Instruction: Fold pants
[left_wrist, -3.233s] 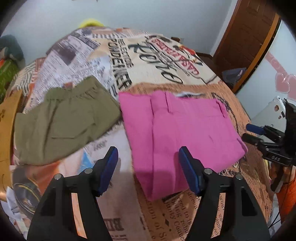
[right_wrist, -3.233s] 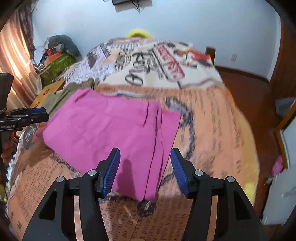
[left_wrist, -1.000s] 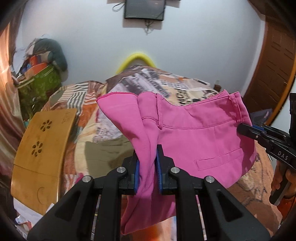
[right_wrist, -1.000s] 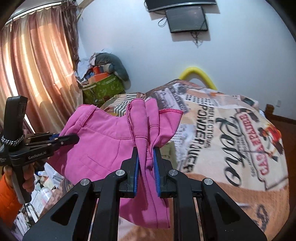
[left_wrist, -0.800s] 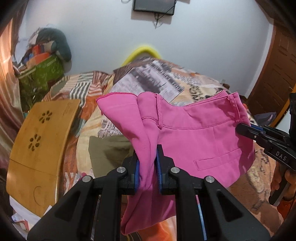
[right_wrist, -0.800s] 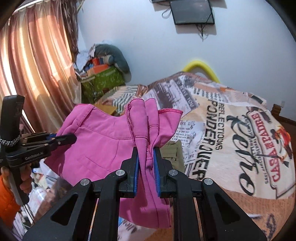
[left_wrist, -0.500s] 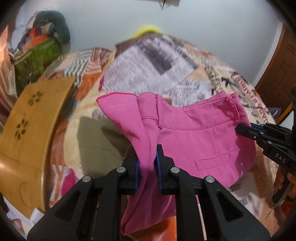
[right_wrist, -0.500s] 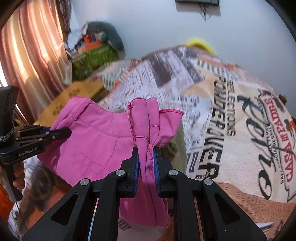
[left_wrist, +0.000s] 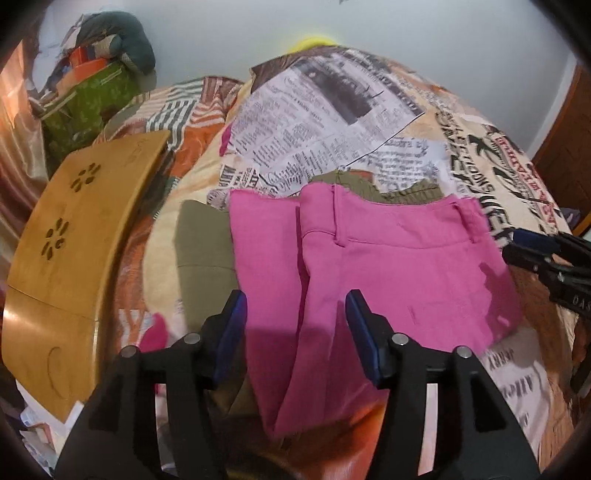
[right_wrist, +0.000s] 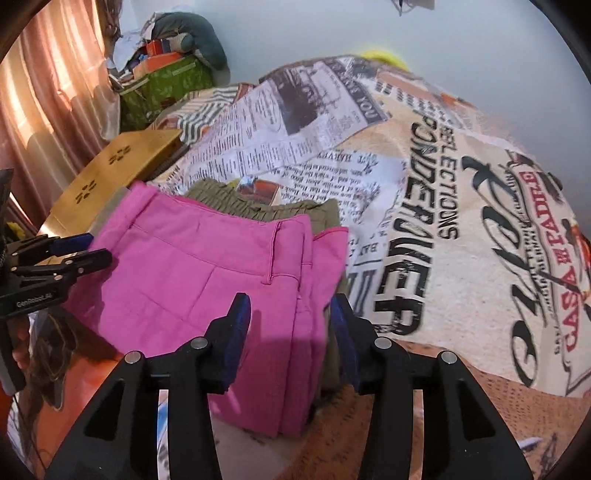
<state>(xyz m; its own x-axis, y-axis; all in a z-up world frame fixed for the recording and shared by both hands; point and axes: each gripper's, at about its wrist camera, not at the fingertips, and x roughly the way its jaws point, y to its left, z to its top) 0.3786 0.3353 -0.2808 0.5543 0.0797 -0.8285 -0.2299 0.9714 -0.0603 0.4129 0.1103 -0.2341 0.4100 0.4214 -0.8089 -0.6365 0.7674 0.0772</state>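
Folded pink pants lie flat on a bed covered with a newspaper-print bedspread, partly on top of olive-green pants. The left gripper points down at one end of the pink pants; its jaws are opening, with the fabric lying between the blue pads, not pinched. The right gripper is at the other end, its jaws also opening, the folded edge lying loose between them. A wooden tray sits beside the bed.
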